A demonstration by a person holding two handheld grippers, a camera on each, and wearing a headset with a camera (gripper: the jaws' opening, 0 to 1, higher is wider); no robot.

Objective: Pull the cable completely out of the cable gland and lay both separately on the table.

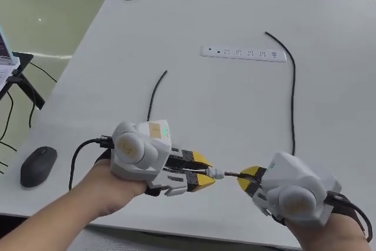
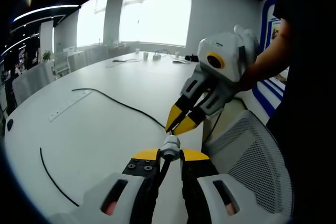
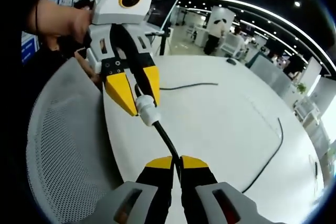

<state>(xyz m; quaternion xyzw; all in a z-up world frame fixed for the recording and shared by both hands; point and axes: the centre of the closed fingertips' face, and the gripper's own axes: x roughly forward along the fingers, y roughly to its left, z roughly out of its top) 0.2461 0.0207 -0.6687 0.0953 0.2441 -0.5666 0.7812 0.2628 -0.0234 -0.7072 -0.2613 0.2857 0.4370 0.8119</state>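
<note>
At the near edge of the white table, your left gripper is pressed together on the white cable gland. Your right gripper, just to its right, pinches the thin black cable that runs out of the gland. The short stretch of cable between the two grippers is straight.

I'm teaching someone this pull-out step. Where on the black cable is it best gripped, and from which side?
Grip the straight stretch of black cable just outside the white cable gland, coming in line with it from the side away from the gland, as the right gripper does. The left gripper clamps the gland, so a pull along that line should slide it straight out.
</note>
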